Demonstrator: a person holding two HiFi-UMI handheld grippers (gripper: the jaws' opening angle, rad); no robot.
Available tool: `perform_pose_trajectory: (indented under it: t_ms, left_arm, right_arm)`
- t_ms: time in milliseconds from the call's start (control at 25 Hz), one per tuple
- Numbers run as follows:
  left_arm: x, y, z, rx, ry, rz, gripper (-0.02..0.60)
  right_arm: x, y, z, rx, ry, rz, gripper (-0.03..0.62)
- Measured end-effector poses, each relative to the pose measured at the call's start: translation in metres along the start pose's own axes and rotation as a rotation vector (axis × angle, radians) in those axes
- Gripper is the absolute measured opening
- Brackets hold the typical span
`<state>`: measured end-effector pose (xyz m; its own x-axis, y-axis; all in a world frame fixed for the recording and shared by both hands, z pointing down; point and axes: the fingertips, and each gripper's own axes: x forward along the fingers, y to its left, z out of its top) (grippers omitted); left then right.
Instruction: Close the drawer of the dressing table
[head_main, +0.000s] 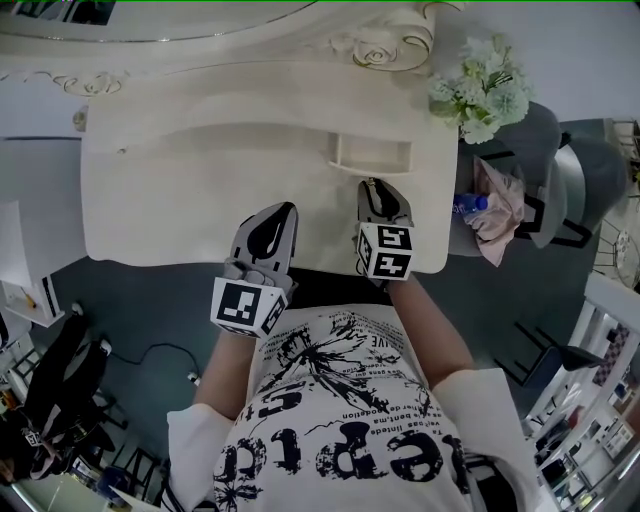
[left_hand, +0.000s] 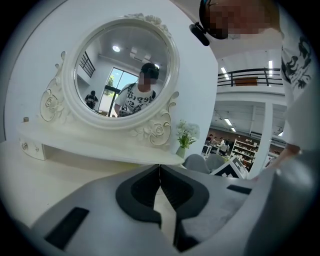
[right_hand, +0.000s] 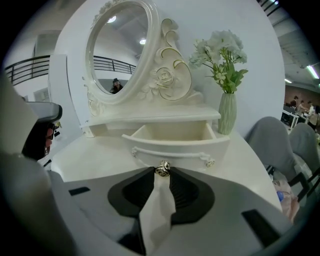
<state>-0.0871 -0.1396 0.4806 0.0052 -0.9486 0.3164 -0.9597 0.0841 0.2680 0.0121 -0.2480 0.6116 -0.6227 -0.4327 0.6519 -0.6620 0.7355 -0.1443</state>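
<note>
The white dressing table has a small drawer standing pulled out under its mirror shelf. In the right gripper view the drawer is open and empty, with a curved rail handle and a metal rose knob on its front. My right gripper is open, with that knob right at the gap between its fingertips; from above, the right gripper points at the drawer front. My left gripper hovers over the tabletop to the left, and up close the left gripper is shut with nothing in it.
An oval mirror in a carved frame stands at the back. A vase of white flowers sits on the table's right end beside the drawer. Grey chairs with cloth and a bottle stand right of the table.
</note>
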Motion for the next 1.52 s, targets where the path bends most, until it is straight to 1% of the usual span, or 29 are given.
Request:
perform_pose_trajectory:
  t_ms: [80, 200, 360, 520, 680, 840, 1120, 1360, 1520]
  left_arm:
    - [0.002, 0.0, -0.002, -0.002, 0.008, -0.006, 0.02]
    - [0.005, -0.001, -0.003, -0.002, 0.018, -0.016, 0.018]
    - [0.008, 0.002, -0.001, 0.008, 0.02, -0.015, 0.02]
    - [0.014, 0.002, 0.0, 0.002, 0.028, -0.031, 0.02]
    - [0.018, 0.006, 0.002, 0.002, 0.03, -0.033, 0.02]
    - [0.024, 0.008, 0.007, 0.004, 0.041, -0.044, 0.02]
    - [0.028, 0.02, 0.013, -0.002, 0.038, -0.028, 0.02]
    - [0.034, 0.021, 0.02, 0.014, 0.031, -0.029, 0.02]
    - [0.035, 0.02, 0.019, -0.001, 0.032, -0.031, 0.018]
  right_arm:
    - [0.0, 0.0, 0.0, -0.002, 0.0, -0.008, 0.103]
    - [0.002, 0.001, 0.002, -0.006, 0.002, 0.003, 0.103]
    - [0.007, -0.001, 0.008, -0.005, 0.006, 0.013, 0.103]
    - [0.014, -0.006, 0.014, -0.008, 0.002, 0.01, 0.103]
    - [0.022, -0.008, 0.019, -0.022, 0.016, 0.024, 0.103]
    - [0.03, -0.012, 0.027, -0.013, 0.026, 0.021, 0.103]
    - [0.041, -0.015, 0.036, 0.009, 0.039, 0.025, 0.103]
    - [0.047, -0.017, 0.044, -0.009, 0.019, 0.048, 0.103]
    - [0.053, -0.018, 0.052, -0.019, 0.014, 0.049, 0.101]
